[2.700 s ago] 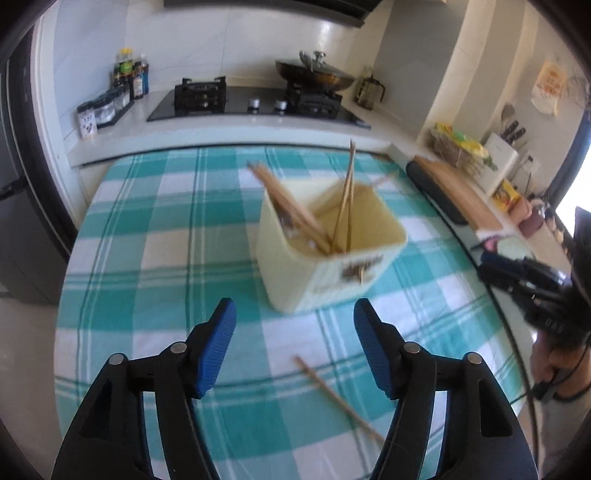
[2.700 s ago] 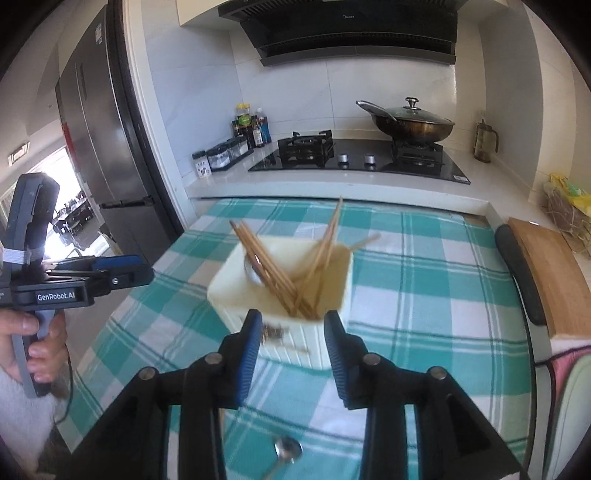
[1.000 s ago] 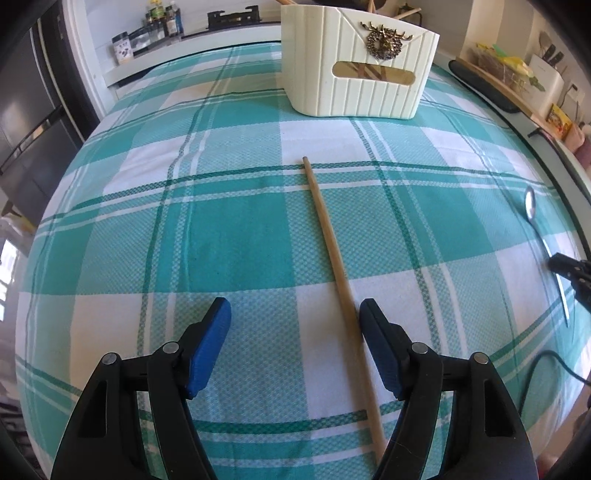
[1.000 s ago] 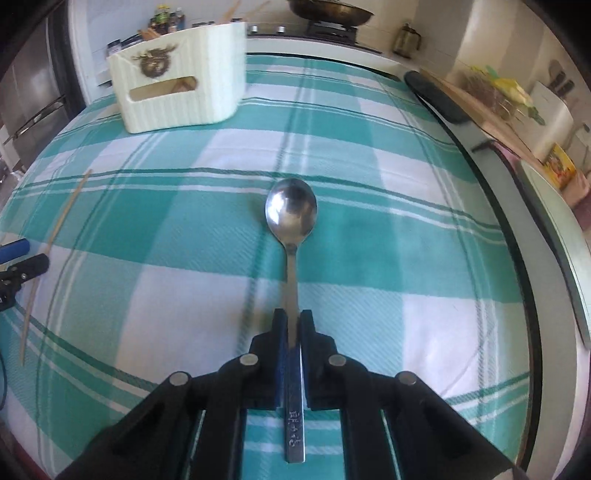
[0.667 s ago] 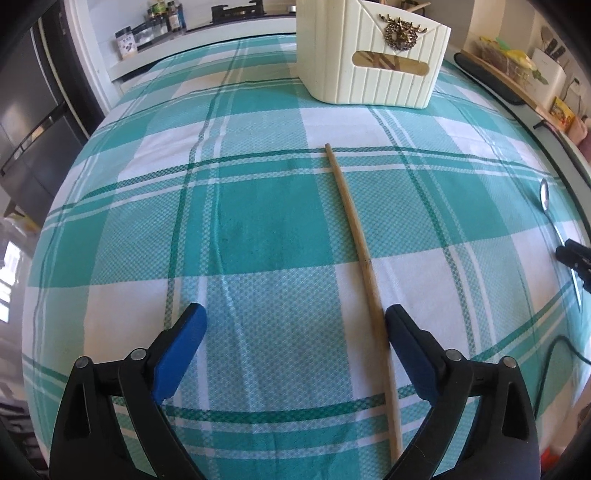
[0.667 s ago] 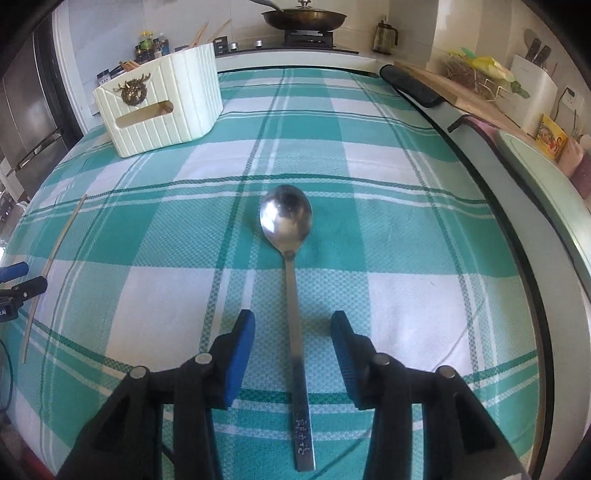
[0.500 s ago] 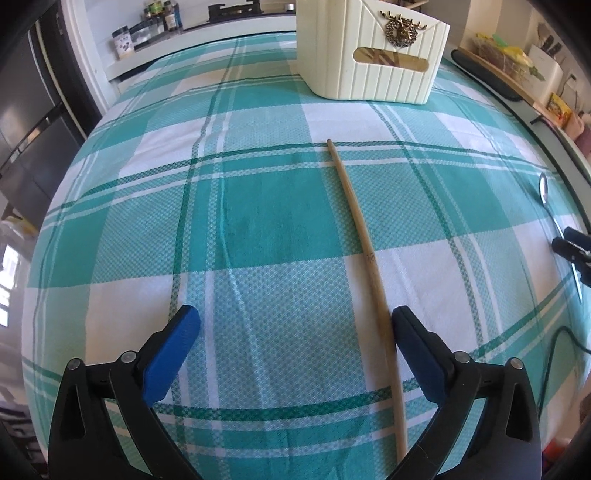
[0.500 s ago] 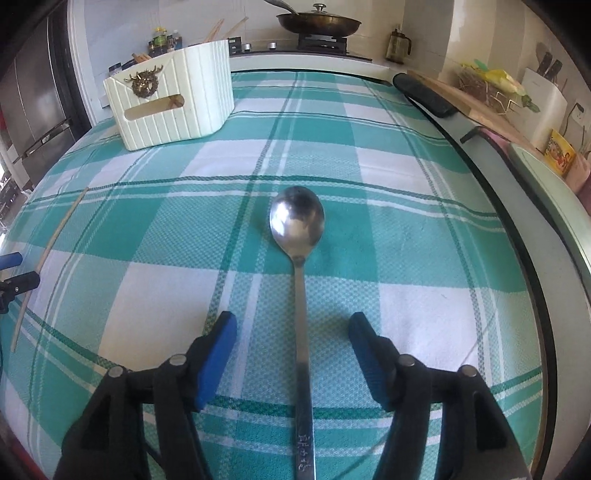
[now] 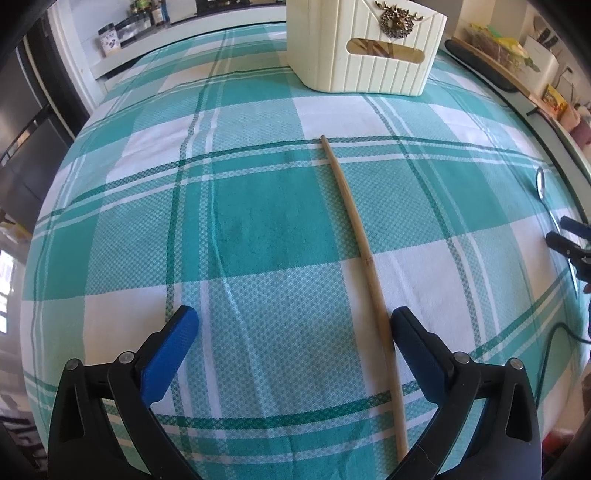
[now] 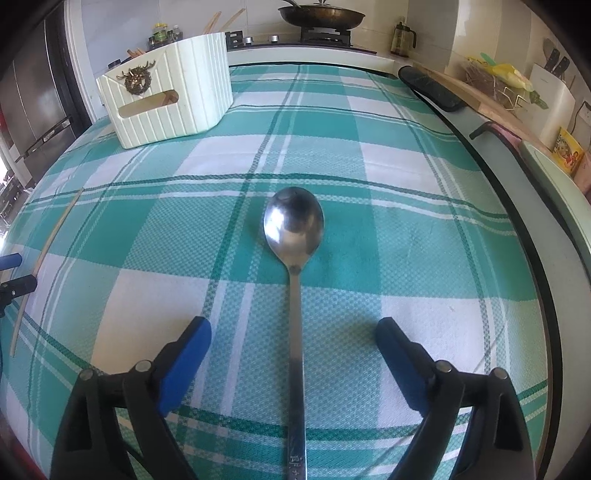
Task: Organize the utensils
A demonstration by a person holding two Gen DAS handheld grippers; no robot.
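Observation:
A wooden chopstick (image 9: 364, 254) lies flat on the green checked tablecloth (image 9: 258, 221), its near end beside the right finger of my left gripper (image 9: 293, 328), which is open and empty. A steel spoon (image 10: 295, 258) lies on the cloth with its handle between the fingers of my right gripper (image 10: 293, 341), which is wide open and not touching it. The cream utensil holder (image 9: 364, 48) stands at the far side of the table and holds several chopsticks; it also shows in the right wrist view (image 10: 166, 92).
The chopstick shows at the left edge of the right wrist view (image 10: 44, 254). A stove with a pan (image 10: 319, 16) and spice jars (image 9: 110, 37) line the far counter. A cutting board and a knife block (image 10: 550, 99) stand to the right, a fridge (image 10: 33, 96) to the left.
My right gripper let go of the spoon and opened wide. My left gripper opened wider over the chopstick. The spoon and chopstick stayed on the cloth.

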